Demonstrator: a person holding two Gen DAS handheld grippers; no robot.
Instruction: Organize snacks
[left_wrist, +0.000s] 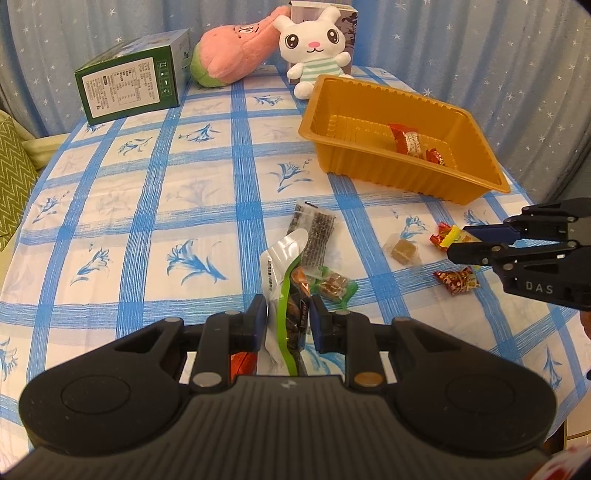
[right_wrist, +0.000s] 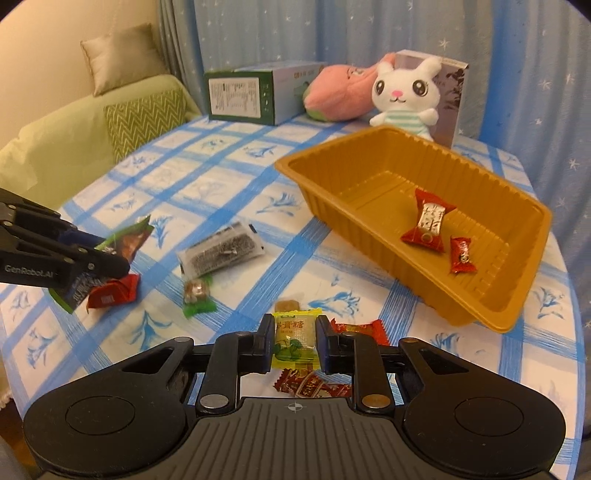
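Observation:
My left gripper is shut on a white and green snack pouch, held just above the blue-checked cloth. Low on the right, my right gripper is shut on a yellow-green wrapped candy. The orange plastic tray stands beyond it at the right and holds a large red candy and a small red one. Loose on the cloth lie a dark sesame bar packet, a green-wrapped nut candy, a brown candy and several red candies.
At the table's far end stand a green carton, a pink plush, a white bunny plush and a grey box. A green sofa with cushions lies left of the table. Blue star curtains hang behind.

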